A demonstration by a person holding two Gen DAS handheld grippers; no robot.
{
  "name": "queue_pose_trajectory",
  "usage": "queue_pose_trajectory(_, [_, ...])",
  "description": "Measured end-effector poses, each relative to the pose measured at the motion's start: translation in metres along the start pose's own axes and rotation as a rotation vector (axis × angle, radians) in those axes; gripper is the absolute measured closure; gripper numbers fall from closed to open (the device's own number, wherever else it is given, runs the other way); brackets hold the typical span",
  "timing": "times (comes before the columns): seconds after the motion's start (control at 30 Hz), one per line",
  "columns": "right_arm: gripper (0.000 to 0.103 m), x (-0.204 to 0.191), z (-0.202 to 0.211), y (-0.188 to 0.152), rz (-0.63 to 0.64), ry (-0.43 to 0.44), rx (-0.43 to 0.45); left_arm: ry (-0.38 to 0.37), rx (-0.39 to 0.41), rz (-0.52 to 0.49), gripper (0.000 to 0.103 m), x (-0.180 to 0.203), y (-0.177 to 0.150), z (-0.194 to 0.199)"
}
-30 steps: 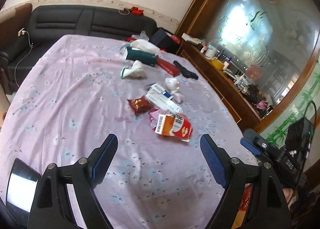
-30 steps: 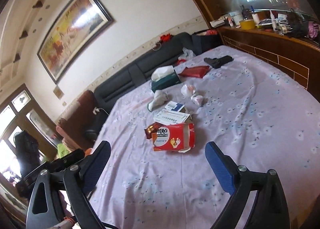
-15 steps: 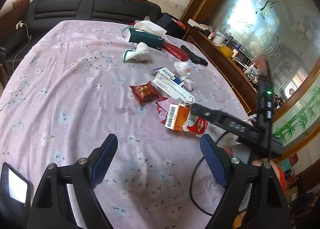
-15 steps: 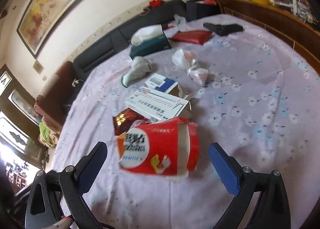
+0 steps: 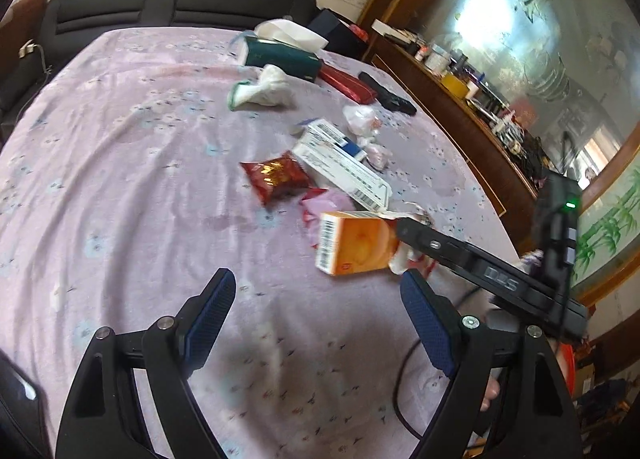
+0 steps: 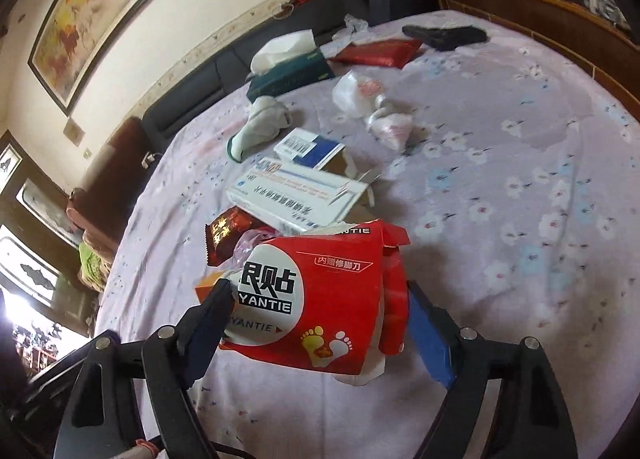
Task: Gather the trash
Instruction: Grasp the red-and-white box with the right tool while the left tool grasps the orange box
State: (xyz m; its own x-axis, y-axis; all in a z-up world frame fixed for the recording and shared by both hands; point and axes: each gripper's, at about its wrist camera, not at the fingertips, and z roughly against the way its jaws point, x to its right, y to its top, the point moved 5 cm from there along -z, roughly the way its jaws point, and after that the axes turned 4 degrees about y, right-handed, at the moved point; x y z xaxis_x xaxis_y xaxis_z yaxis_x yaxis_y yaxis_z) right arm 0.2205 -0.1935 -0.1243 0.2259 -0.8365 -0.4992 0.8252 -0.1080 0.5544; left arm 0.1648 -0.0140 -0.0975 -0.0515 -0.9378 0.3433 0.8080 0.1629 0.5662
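A torn red and orange carton (image 6: 320,291) lies on the purple tablecloth, seen as an orange box (image 5: 354,245) in the left wrist view. My right gripper (image 6: 320,323) is open with its fingers on either side of the carton; it shows as a black arm (image 5: 472,259) in the left wrist view. My left gripper (image 5: 316,319) is open and empty over bare cloth. Behind the carton lie a red snack wrapper (image 5: 276,177), a white medicine box (image 6: 296,195), a blue and white box (image 6: 310,147) and crumpled plastic bags (image 6: 372,107).
A green tissue box (image 5: 280,55), a white sock (image 5: 260,93), a red pouch (image 5: 346,83) and a black object (image 5: 386,99) lie farther back. A black sofa (image 5: 160,7) stands behind the table, a wooden cabinet (image 5: 460,107) on the right.
My right gripper has moved forward and down until its fingers straddle the red carton. The left gripper has moved closer to the trash pile.
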Motion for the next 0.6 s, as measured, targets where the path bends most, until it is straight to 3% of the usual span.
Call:
queue_pose_trajectory(0.23, [0.016,0.015,0.036,-0.007,-0.031,0.030,0.056,-0.032,-0.115,-0.024,0.020,0.015,0.010,-0.058])
queue_pose_trajectory(0.37, [0.016,0.027,0.063,-0.013,-0.065,0.049,0.100,-0.082,-0.151,0.031,0.021,0.009,0.019,-0.083])
queue_pose_trajectory(0.4, [0.016,0.028,0.067,-0.014,-0.069,0.052,0.107,-0.093,-0.163,0.049,0.024,0.007,0.019,-0.087])
queue_pose_trajectory(0.47, [0.016,0.032,0.078,-0.018,-0.076,0.053,0.123,-0.152,-0.183,0.075,0.045,0.007,0.016,-0.088])
queue_pose_trajectory(0.57, [0.016,0.038,0.092,-0.023,-0.092,0.051,0.143,-0.176,-0.183,0.046,0.066,0.015,0.013,-0.087])
queue_pose_trajectory(0.6, [0.016,0.040,0.098,-0.026,-0.098,0.053,0.151,-0.186,-0.181,0.036,0.068,0.019,0.011,-0.086])
